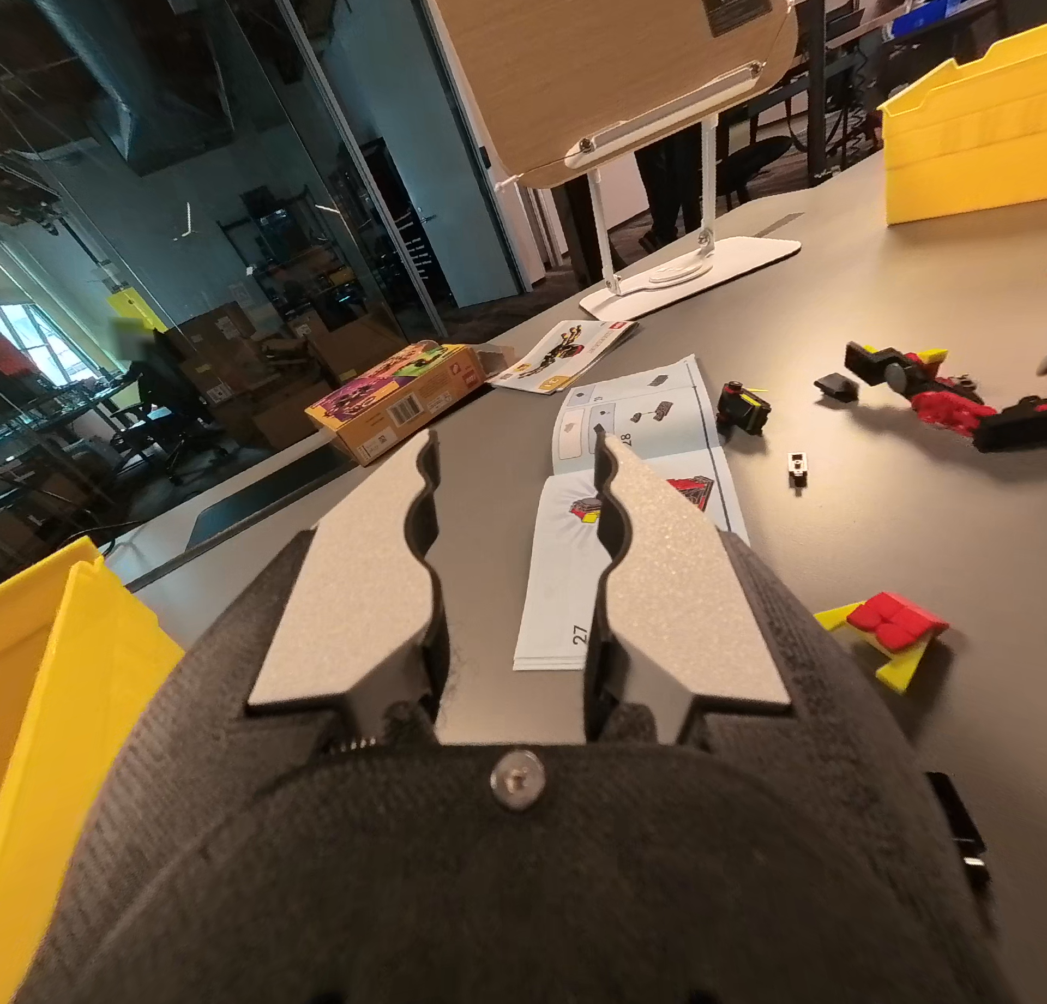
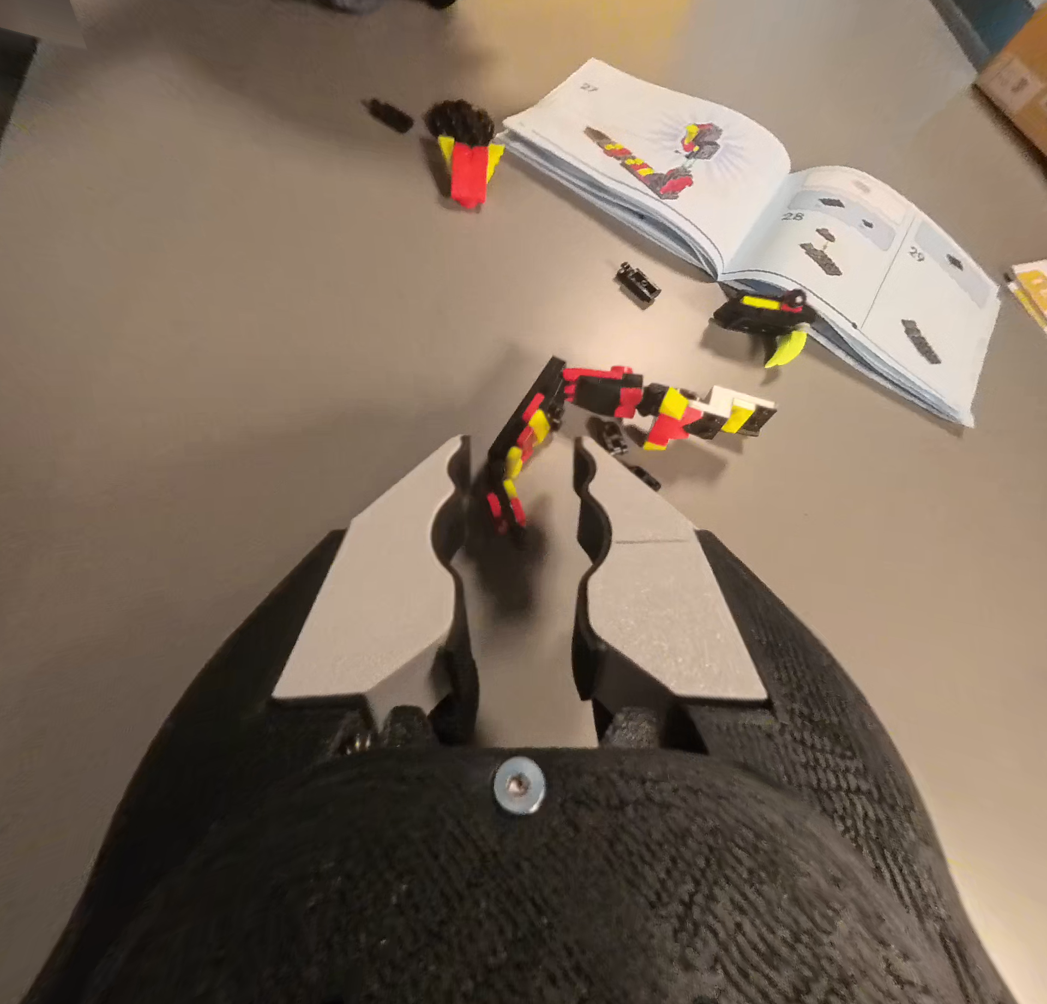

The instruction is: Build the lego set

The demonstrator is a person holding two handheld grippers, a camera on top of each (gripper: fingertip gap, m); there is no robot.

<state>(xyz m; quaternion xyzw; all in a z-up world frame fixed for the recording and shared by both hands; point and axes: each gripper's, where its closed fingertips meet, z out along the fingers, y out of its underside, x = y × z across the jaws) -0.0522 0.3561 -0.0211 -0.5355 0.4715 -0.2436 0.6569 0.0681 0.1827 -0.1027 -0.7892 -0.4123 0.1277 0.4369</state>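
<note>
A: Nearest item, right wrist view: right gripper (image 2: 521, 450), jaws parted wide, holding nothing.

B: Task item?

A: Red, yellow and black lego model (image 2: 600, 410), centre frame on the table (image 2: 226, 353); its striped tail reaches between the fingertips, close by the left finger (image 2: 396, 552).

B: Left gripper (image 1: 515, 438)?

A: Spread wide, empty, over the open instruction booklet (image 1: 634, 444). Lego box (image 1: 396, 399) beyond, left of centre.

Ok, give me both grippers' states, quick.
Left gripper: open, holding nothing, above the open instruction booklet.
Right gripper: open, holding nothing; the long red, black and yellow lego assembly lies at its fingertips, ungripped.
</note>
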